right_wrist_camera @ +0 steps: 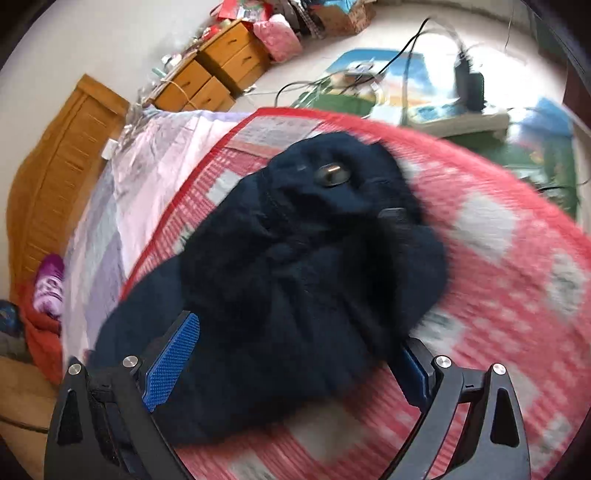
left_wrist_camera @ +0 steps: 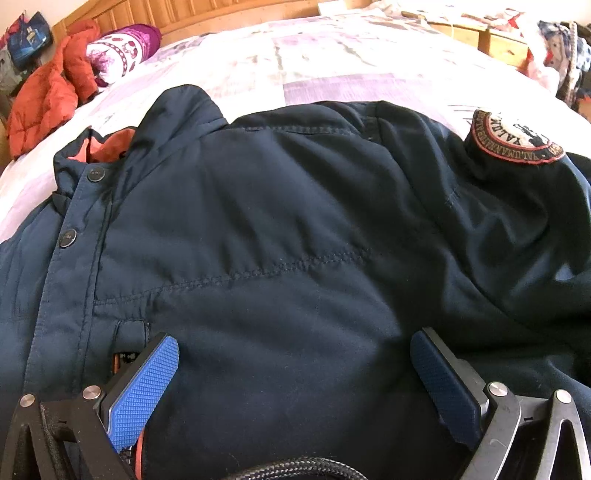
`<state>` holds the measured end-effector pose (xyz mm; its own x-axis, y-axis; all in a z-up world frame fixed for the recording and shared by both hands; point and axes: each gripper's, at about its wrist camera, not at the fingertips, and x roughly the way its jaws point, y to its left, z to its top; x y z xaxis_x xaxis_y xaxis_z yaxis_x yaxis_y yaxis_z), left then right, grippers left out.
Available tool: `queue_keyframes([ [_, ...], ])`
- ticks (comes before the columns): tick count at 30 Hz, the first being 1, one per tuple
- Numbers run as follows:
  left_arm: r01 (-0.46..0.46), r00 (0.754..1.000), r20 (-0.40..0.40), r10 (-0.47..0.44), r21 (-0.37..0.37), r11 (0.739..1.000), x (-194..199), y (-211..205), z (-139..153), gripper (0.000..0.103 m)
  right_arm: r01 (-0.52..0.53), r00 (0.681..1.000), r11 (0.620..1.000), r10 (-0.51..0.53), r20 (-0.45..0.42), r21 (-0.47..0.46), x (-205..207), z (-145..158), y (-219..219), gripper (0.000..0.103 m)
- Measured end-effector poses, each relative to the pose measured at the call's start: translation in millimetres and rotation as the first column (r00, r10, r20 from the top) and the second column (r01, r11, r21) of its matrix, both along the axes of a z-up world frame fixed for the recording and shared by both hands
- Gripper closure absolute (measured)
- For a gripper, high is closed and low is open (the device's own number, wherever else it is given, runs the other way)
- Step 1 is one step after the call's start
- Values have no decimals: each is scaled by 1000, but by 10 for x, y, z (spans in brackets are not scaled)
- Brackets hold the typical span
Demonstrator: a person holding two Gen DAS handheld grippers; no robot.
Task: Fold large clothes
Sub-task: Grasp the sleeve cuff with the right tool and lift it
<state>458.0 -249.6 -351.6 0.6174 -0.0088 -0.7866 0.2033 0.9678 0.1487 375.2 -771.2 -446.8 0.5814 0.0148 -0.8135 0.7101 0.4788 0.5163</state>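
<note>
Navy jacket — under left gripper

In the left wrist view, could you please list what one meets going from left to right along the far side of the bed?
Orange quilted jacket → purple patterned pillow → pale patchwork bedspread → wooden drawers → pile of colourful clothes.

A bed covered in a pale lilac patchwork sheet meets a slatted honey-coloured wooden headboard. A red-and-white checked woven mat overlies its far edge. Low wooden drawer units line the white wall; cables trail across the pale floor.
</note>
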Motion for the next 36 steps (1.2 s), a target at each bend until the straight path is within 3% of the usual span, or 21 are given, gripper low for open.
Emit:
queue_keyframes([
  [1,0,1000,4,0,3,1000,-6,-9,0,0,12,1000,1000,-12,1,14,43,-26,4,14],
  [2,0,1000,7,0,7,1000,-10,-13,0,0,39,999,999,-39,22,14,54,-25,-5,39],
  [4,-1,1000,12,1,11,1000,-10,-22,2,0,70,995,997,-72,65,32,45,-17,-37,71],
  [6,3,1000,16,-4,11,1000,-15,-32,4,0,55,996,998,-54,73,-9,58,61,-36,81],
  [7,8,1000,18,-8,8,1000,-17,-39,8,0,34,998,995,-29,57,-89,71,161,-30,84],
  [9,36,999,30,-36,8,999,-42,-80,30,0,70,997,977,-63,42,-203,-34,312,-155,85],
  [11,33,999,33,-34,38,999,-37,-99,14,0,90,996,980,-89,17,-179,-86,257,-222,85],
  [13,25,1000,13,-25,15,1000,-2,-58,7,0,28,999,971,-35,-27,-236,-45,297,-117,86],
  [16,31,1000,-1,-31,11,999,16,-53,57,0,38,999,964,-36,10,-264,-93,421,-175,86],
  [18,28,999,-26,-27,26,999,67,-71,105,0,-1,1000,944,-7,-21,-331,-2,506,-108,86],
  [21,15,1000,12,-15,-3,1000,109,-119,269,0,-32,999,923,22,-30,-384,62,599,-49,86],
  [23,32,999,-12,-31,59,998,154,-251,151,0,-18,1000,918,16,-10,-396,35,674,-35,86],
  [25,32,999,-28,-29,128,991,185,-347,-7,0,-27,1000,899,28,-4,-437,39,784,43,86],
  [32,15,1000,10,-16,128,992,161,-343,-40,0,-101,990,791,137,14,-603,180,1447,472,86],
  [36,18,1000,-25,-15,109,994,215,-325,-20,0,-130,979,732,203,31,-668,288,1906,818,86],
])
